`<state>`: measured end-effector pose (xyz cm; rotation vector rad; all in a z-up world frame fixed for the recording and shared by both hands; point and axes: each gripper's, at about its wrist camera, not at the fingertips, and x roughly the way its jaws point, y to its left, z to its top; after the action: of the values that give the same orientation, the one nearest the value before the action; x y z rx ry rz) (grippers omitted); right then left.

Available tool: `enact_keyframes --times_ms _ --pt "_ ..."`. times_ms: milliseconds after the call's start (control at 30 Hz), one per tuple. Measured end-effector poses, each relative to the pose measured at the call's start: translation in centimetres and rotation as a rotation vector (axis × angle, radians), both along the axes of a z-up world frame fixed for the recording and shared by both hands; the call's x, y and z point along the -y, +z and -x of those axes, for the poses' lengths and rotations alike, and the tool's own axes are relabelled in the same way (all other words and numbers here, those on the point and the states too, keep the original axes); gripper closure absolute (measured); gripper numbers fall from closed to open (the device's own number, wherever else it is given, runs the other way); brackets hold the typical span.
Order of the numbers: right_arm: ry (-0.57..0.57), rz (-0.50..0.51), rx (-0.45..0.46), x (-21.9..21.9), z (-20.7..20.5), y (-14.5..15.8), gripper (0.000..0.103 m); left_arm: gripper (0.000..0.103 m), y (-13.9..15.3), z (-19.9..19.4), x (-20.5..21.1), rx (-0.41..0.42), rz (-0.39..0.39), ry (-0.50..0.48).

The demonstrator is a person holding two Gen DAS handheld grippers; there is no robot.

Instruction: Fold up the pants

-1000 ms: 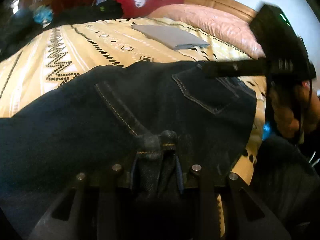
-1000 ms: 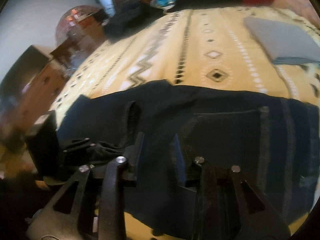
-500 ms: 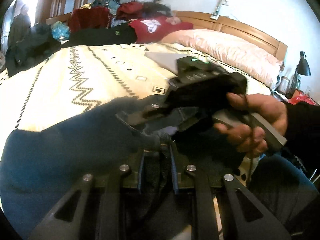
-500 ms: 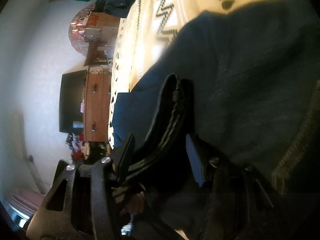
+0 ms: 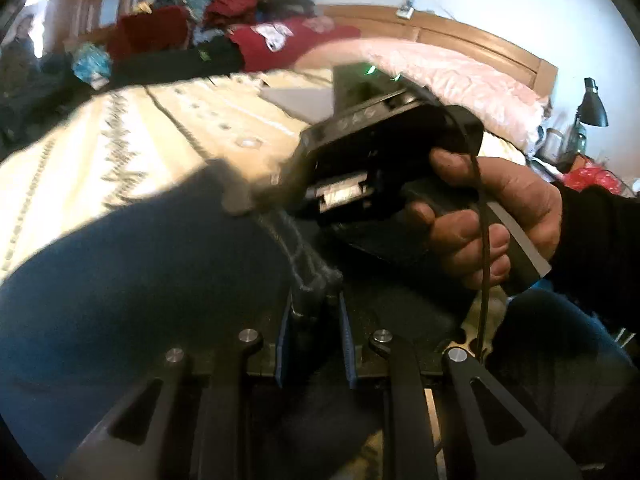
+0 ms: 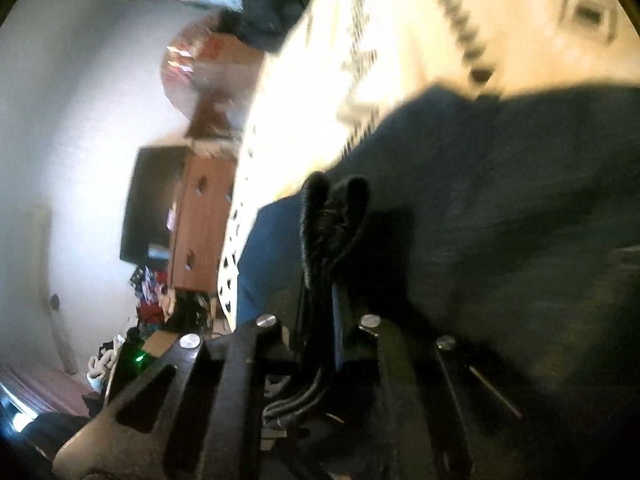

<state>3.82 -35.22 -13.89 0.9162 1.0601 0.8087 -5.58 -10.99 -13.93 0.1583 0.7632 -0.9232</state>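
Note:
Dark blue denim pants point(image 5: 140, 280) lie spread over the bed. My left gripper point(image 5: 314, 300) is shut on a bunched fold of their edge, low in the left wrist view. Just beyond it, a hand point(image 5: 480, 208) holds my right gripper point(image 5: 244, 200), whose tips meet a raised ridge of the same denim. The right wrist view is rolled sideways: there my right gripper point(image 6: 320, 280) has its jaws closing on a thick doubled fold point(image 6: 332, 208) of the pants point(image 6: 500, 200), and the pads press on it.
A cream patterned bedspread point(image 5: 120, 140) covers the bed. A grey folded item point(image 5: 296, 98), a pink pillow point(image 5: 440, 72) and a pile of clothes point(image 5: 240, 32) lie at the far side. A lamp point(image 5: 594, 104) stands at the right. A wooden dresser point(image 6: 200, 216) stands past the bed.
My right gripper swung in from the pants' far side to just beyond the left gripper, rolled sideways, and its jaws closed on the thick fold. The left gripper kept its hold.

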Motion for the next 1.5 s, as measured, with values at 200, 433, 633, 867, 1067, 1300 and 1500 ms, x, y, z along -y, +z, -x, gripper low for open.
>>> enact_keyframes --times_ms 200,433,633,867,1067,1300,1500 --pt "-0.025 0.133 -0.036 0.6 -0.2 -3.1 0.090 0.069 -2.6 0.1 1.0 -0.073 -0.098 -0.007" --pt "-0.166 0.538 0.255 0.6 4.4 5.6 0.083 0.065 1.7 3.7 -6.4 -0.134 0.017 -0.008" --pt "0.157 0.575 0.247 -5.3 6.7 -0.3 0.091 0.065 2.5 0.1 -18.2 -0.210 0.174 0.343" --pt "-0.026 0.645 0.330 -4.4 9.2 4.4 0.087 0.055 0.5 -6.0 -30.9 -0.355 0.331 0.612" --pt "0.131 0.978 0.746 -18.9 16.6 6.7 0.024 0.053 -2.4 -10.5 -29.4 -0.468 0.334 0.439" --pt "0.286 1.206 0.922 -28.9 17.9 2.6 0.027 0.049 -1.6 -13.3 -28.5 -0.484 0.348 0.349" --pt "0.250 1.239 0.947 -29.9 17.9 3.3 0.027 0.033 -0.4 -13.5 -29.8 -0.483 0.479 0.374"
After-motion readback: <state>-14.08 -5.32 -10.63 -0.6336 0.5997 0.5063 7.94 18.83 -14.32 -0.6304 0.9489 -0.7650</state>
